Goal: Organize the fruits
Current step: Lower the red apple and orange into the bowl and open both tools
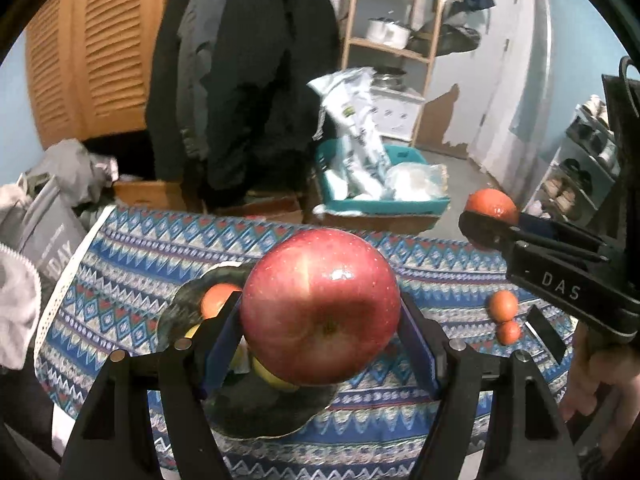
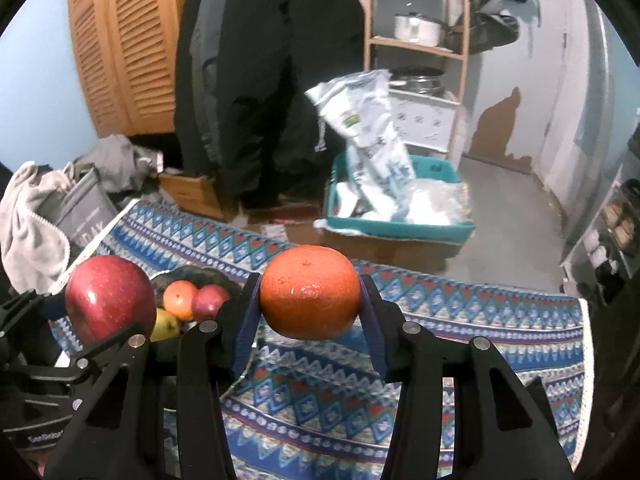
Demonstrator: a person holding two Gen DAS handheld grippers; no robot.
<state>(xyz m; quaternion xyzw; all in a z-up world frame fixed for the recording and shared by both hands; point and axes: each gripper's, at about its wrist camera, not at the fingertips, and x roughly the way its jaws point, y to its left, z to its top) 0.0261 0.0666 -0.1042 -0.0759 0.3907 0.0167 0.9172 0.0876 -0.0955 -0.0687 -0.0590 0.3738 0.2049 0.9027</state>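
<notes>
Left wrist view: your left gripper point(image 1: 320, 320) is clamped on the red apple point(image 1: 320, 306), blue pads pressing its two sides, stem end facing the camera, fruit carried in the air above the dark bowl point(image 1: 256, 404). Bowl sits on the patterned tablecloth point(image 1: 400, 432) and already has an orange fruit point(image 1: 218, 298) and something yellow in it, so the apple looks headed there, a guess from the task. Side grip keeps the bottom free for a straight drop-in. Right wrist view: your right gripper point(image 2: 310, 300) is closed on the orange point(image 2: 310, 297), pads on left and right flanks, held over bare cloth, to the right of the bowl and well clear of it. Both fruits up at once, probably so they go in one after the other. Two small oranges point(image 1: 503, 308) lie touching each other on the cloth near the right gripper, not yet collected. Bowl rim is low, so watch for roll-out.
</notes>
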